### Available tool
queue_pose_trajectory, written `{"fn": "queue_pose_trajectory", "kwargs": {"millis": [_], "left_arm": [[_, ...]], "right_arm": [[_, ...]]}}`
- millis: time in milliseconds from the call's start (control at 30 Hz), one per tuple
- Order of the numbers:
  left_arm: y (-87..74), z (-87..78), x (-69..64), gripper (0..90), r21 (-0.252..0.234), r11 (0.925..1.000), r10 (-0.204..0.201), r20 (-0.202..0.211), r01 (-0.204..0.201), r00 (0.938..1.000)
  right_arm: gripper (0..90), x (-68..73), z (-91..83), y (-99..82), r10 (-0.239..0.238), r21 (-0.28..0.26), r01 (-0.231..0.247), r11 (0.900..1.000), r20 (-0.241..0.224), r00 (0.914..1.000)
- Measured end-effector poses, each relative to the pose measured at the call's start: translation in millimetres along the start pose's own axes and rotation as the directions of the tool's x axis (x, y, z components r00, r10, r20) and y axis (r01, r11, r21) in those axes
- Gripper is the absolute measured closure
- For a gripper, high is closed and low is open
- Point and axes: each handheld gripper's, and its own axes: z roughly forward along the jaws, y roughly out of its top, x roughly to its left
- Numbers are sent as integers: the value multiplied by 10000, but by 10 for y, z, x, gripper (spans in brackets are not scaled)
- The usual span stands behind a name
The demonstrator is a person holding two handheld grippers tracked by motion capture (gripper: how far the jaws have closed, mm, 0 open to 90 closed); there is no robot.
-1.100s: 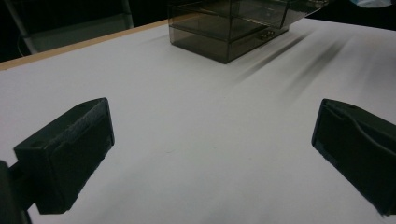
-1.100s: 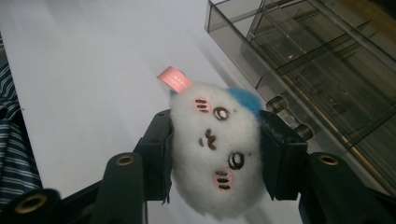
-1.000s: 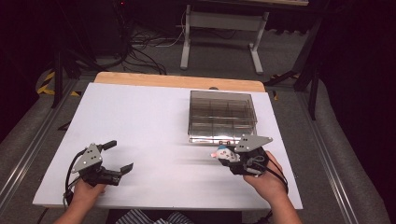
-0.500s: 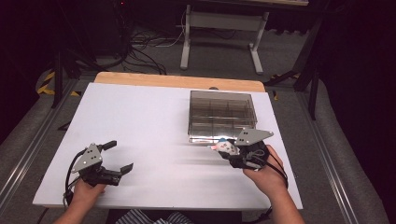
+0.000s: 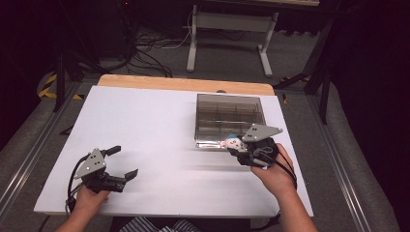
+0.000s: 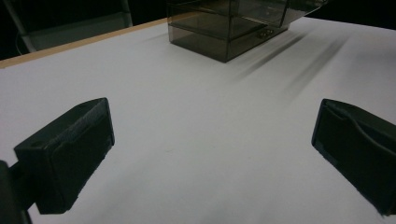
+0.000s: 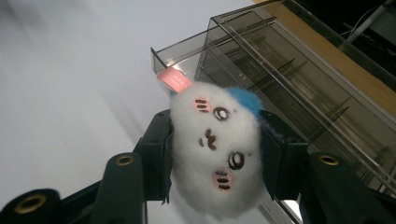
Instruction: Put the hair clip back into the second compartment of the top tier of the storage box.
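Note:
A small white plush toy (image 7: 215, 151) with an embroidered face, blue ears and a pink tag is squeezed between the jaws of my right gripper (image 7: 215, 158). In the high view that gripper (image 5: 237, 146) holds the plush toy (image 5: 234, 142) just above the front edge of a smoky clear compartment box (image 5: 227, 118) at the table's right. My left gripper (image 5: 122, 162) rests near the front left of the white table (image 5: 159, 130), jaws wide apart with nothing between them. The left gripper view shows its fingers (image 6: 70, 158) over bare table and the box (image 6: 233, 23) far off.
The box (image 7: 299, 79) has several inner dividers and an open lid edge. A wooden strip (image 5: 183, 83) runs along the table's far edge. Beyond it stand a metal stand (image 5: 227, 29) and cables on the floor.
My right gripper has lifted and moved forward toward the box's front edge with the plush toy in it. The left gripper has stayed put.

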Motion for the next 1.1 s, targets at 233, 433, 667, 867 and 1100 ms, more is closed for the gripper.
{"fn": "queue_pose_trajectory", "kwargs": {"millis": [233,433,667,867,1100], "left_arm": [[-1,0,-2,0,12,10000,-59,28,59,10000],[-1,0,-2,0,11,10000,-66,24,66,10000],[-1,1,-1,0,8,10000,-55,16,55,10000],[0,0,0,0,22,10000,-45,18,45,10000],[0,1,-3,0,42,10000,-54,25,54,10000]], "right_arm": [[516,-58,23,38,127,52,-128,9999,151,9998],[516,-112,57,75,302,263,-313,9992,393,9988],[516,-175,101,96,500,391,-525,9979,622,9968],[516,-230,145,95,680,548,-728,9958,846,9941],[516,-277,193,90,952,733,-1033,9919,1068,9897]]}}
